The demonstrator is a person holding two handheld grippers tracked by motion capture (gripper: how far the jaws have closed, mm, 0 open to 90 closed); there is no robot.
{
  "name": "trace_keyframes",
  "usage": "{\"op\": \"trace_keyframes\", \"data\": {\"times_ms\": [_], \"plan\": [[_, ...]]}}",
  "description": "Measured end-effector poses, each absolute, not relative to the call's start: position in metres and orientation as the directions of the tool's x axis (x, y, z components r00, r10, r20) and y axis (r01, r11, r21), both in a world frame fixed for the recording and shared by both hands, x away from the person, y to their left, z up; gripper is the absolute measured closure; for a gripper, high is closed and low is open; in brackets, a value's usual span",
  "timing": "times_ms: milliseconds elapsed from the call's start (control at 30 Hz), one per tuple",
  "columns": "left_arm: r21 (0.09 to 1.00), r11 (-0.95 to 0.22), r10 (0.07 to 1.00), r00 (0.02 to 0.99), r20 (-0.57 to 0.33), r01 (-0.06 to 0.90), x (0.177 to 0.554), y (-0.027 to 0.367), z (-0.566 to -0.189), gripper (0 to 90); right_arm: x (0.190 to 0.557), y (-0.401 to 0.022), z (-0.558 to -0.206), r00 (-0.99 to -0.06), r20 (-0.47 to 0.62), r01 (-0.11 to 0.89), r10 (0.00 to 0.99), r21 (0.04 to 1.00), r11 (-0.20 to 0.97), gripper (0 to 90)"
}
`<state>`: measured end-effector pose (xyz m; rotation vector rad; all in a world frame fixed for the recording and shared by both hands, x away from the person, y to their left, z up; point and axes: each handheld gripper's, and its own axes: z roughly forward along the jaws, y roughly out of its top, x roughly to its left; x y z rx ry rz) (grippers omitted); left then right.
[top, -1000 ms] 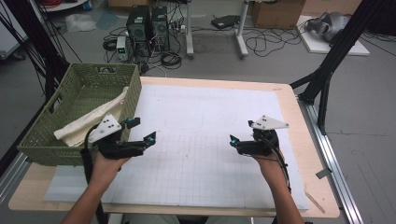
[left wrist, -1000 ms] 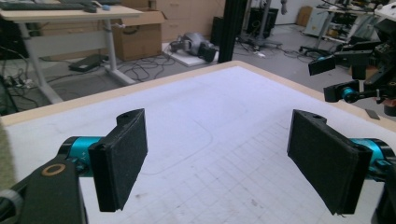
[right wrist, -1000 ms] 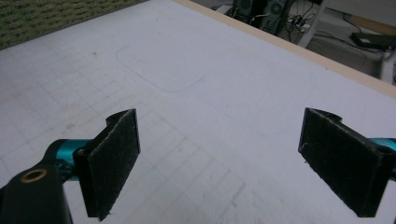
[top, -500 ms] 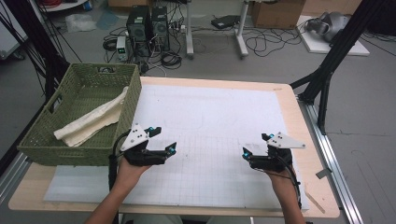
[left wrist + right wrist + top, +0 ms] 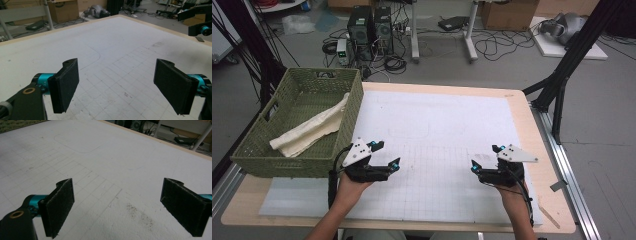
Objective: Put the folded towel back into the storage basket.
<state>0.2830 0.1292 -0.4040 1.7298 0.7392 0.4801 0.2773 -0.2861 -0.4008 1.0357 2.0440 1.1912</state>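
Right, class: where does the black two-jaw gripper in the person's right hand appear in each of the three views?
High view: the right gripper sits low on the right, over the white gridded sheet.
Left gripper view: in the top right corner, far across the sheet.
Right gripper view: its own two black jaws rise from the bottom, standing open.
Shared landmark: the sheet's pencil grid.

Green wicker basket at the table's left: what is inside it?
The green wicker basket holds a cream-coloured folded cloth. Whatever lies under the cloth is covered.
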Motion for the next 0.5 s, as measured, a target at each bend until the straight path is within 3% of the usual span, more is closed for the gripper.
{"op": "trace_keyframes", "data": {"times_ms": [500], "plan": [[0.956,-0.166,0.704,0.708,-0.057,0.242,0.2853,0.1331,-0.4054,21.0,0.2778,-0.2885,-0.4005,-0.551,-0.069,0.341,0.832,0.891,0.300,11.2]]}}
